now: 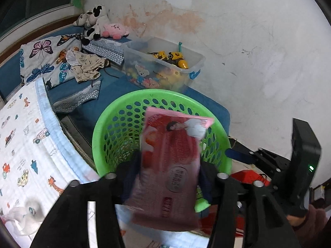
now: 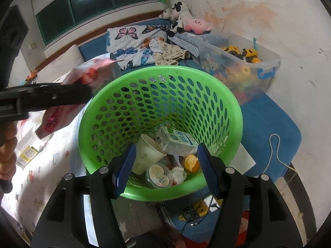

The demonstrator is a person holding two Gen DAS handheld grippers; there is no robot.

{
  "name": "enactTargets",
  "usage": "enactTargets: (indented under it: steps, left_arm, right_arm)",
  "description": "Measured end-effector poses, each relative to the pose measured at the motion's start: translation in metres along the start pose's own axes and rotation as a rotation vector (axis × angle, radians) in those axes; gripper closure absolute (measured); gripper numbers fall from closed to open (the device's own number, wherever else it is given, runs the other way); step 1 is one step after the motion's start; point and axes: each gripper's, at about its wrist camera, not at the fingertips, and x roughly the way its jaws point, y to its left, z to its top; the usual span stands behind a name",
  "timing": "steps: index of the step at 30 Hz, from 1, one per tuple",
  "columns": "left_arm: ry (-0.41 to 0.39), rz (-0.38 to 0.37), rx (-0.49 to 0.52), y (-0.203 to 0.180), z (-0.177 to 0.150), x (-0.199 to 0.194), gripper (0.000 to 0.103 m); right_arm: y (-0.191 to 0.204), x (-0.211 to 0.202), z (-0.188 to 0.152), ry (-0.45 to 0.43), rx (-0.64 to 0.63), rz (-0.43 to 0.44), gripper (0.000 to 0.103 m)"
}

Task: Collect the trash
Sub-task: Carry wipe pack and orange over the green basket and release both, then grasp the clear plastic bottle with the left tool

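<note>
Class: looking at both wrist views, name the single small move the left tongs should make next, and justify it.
Probably carry the pink wrapper a little further over the green basket before dropping it: in the right view it looks left of the rim.

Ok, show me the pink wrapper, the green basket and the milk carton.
Wrapper (image 1: 165, 171), left wrist view, its middle.
Basket (image 2: 115, 86), right wrist view, rim at upper left.
Carton (image 2: 178, 139), right wrist view, its top face.

Flat pink-red plastic wrapper (image 1: 167, 169) motion-blurred, print unreadable, hides left gripper's fingertips; round green perforated plastic basket (image 1: 103, 132) floor hidden behind it.
</note>
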Motion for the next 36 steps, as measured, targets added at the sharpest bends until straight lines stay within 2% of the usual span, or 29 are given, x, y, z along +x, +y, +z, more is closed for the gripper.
enactTargets:
  steps: [2,4,10,17,24,30,33,36]
  left_arm:
    - [0.0,-0.008,-0.002,-0.002,0.001,0.004,0.046]
    - [-0.003,-0.019,-0.015,-0.002,0.0,0.004,0.038]
    - [-0.014,-0.013,-0.038,0.004,-0.008,-0.007,0.037]
    - [-0.061,0.055,-0.037,0.015,-0.034,-0.046,0.037]
    - [-0.082,0.124,-0.061,0.035,-0.074,-0.084,0.037]
    - [-0.068,0.207,-0.037,0.06,-0.108,-0.113,0.037]
    - [-0.054,0.236,-0.028,0.075,-0.12,-0.124,0.03]
    - [-0.03,0.273,-0.017,0.092,-0.134,-0.134,0.03]
  right_arm:
    - [-0.001,-0.002,-0.003,0.001,0.004,0.0,0.041]
    - [-0.003,-0.003,-0.005,0.001,0.008,0.001,0.041]
    - [0.0,-0.007,-0.009,0.0,0.009,0.008,0.04]
    - [0.018,-0.013,-0.011,-0.014,-0.011,0.035,0.037]
    - [0.041,-0.018,-0.01,-0.023,-0.036,0.065,0.034]
    - [0.06,-0.021,-0.009,-0.028,-0.065,0.091,0.033]
    - [0.069,-0.021,-0.007,-0.029,-0.075,0.105,0.032]
    - [0.077,-0.02,-0.007,-0.026,-0.083,0.117,0.032]
